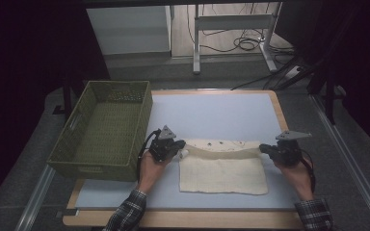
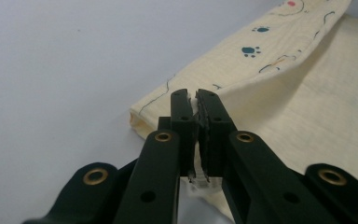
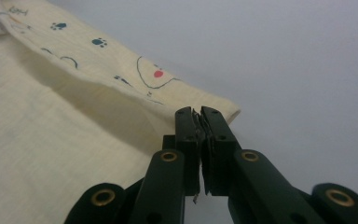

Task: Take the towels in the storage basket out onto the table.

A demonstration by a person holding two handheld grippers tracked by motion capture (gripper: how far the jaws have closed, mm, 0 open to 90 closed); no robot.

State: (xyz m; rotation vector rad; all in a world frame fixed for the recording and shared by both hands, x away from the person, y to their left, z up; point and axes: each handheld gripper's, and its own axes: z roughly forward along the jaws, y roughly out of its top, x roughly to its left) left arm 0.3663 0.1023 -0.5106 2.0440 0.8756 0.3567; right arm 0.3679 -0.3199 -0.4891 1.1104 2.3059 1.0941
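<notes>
A pale blue tabletop (image 1: 221, 108) carries a green woven basket (image 1: 103, 129), with a grey floor behind. Right of the basket lies a cream paw-printed cloth (image 1: 224, 172), its far edge lifted. The left gripper (image 1: 179, 144) and right gripper (image 1: 263, 147), held low at the cloth's ends, each pinch a corner of that edge.

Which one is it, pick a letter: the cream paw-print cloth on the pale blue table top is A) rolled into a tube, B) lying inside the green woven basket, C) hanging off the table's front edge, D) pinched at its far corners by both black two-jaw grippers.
D: the left gripper and right gripper each clamp a far corner of the cream paw-print cloth, lifting that edge.
</notes>
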